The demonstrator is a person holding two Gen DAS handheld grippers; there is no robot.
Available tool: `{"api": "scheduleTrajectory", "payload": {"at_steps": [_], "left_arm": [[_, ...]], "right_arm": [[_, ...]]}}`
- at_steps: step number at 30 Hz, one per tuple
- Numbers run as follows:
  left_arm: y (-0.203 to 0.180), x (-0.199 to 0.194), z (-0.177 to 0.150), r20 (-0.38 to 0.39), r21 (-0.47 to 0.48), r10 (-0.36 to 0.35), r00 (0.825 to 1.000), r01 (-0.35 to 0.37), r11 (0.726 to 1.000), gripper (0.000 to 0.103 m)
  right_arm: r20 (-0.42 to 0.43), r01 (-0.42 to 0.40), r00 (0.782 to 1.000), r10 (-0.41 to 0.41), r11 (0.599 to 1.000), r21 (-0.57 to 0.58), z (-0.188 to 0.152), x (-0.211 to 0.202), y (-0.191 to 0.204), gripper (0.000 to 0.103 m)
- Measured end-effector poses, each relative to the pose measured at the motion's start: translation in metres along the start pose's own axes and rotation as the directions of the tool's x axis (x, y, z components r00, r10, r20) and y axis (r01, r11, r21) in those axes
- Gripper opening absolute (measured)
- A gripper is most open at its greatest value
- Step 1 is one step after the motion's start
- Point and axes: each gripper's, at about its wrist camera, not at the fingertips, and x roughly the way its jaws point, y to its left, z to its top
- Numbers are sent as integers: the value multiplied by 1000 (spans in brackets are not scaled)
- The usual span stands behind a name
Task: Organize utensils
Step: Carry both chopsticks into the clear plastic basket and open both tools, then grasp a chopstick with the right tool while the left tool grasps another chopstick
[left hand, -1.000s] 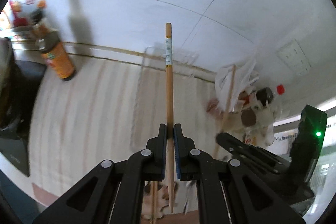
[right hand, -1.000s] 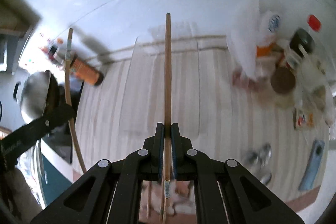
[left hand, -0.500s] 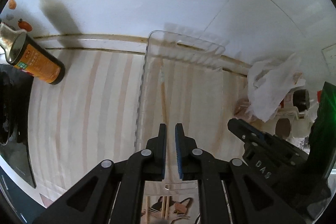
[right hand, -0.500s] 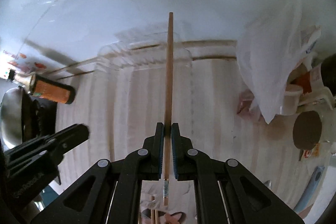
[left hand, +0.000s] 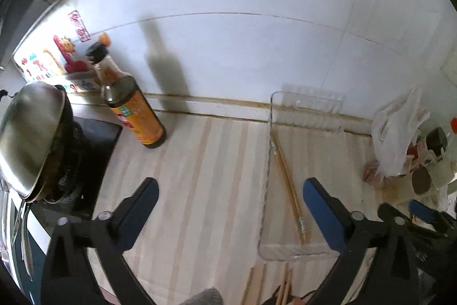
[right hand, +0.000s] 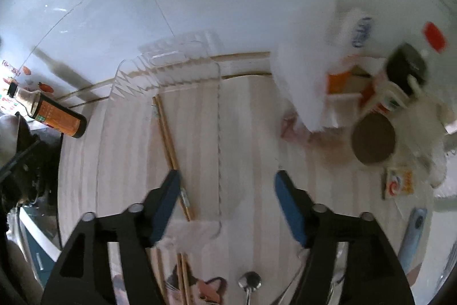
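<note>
A clear plastic tray (left hand: 307, 105) (right hand: 125, 73) lies on the striped counter against the wall. Two wooden chopsticks (left hand: 287, 180) (right hand: 168, 145) lie side by side inside it. My left gripper (left hand: 230, 187) is open and empty, above the counter at the tray's near left. My right gripper (right hand: 227, 179) is open and empty over the tray's near end. More chopsticks (right hand: 182, 279) (left hand: 284, 286) and a metal spoon (right hand: 250, 283) lie on a cat-print cloth (right hand: 200, 285) near me.
An orange-labelled sauce bottle (left hand: 134, 116) (right hand: 54, 116) stands left of the tray by a steel pot (left hand: 31, 133) on a black stove. White plastic bags (left hand: 397, 139) (right hand: 308, 62), jars and packets crowd the right side. A blue phone (right hand: 412, 236) lies at the front right.
Both grippers have opened and let go of their chopsticks, which now lie in the tray. Both grippers have drawn back and up from the tray.
</note>
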Motion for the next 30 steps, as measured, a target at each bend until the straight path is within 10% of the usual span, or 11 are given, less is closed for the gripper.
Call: {"api": "scheduleTrajectory", "payload": {"at_steps": [2,12,17,21,30], "left_arm": [[3,-3,-11,2,18,25,1000,-25,1000,103],[28,18,-106,-147,80,40,988,-28,996,103],[32,59,-170,-344,76,0,939,28,997,81],[31,84,-203,-474,34,-82,877,111,993,53],[17,88,-221,-487,51,-125,864,171,984,41]], "right_arm": [[41,13,999,-12,1000,-10,-17,-11,0,94],[9,5,1000,-5,1000,-28,-102,-7,18,94],[-156,-63,986,64,998,11,-149,35,20,44],[-265,-104,959,105,994,17,-174,72,29,40],[-325,-90,943,71,995,-44,-194,99,49,11]]}}
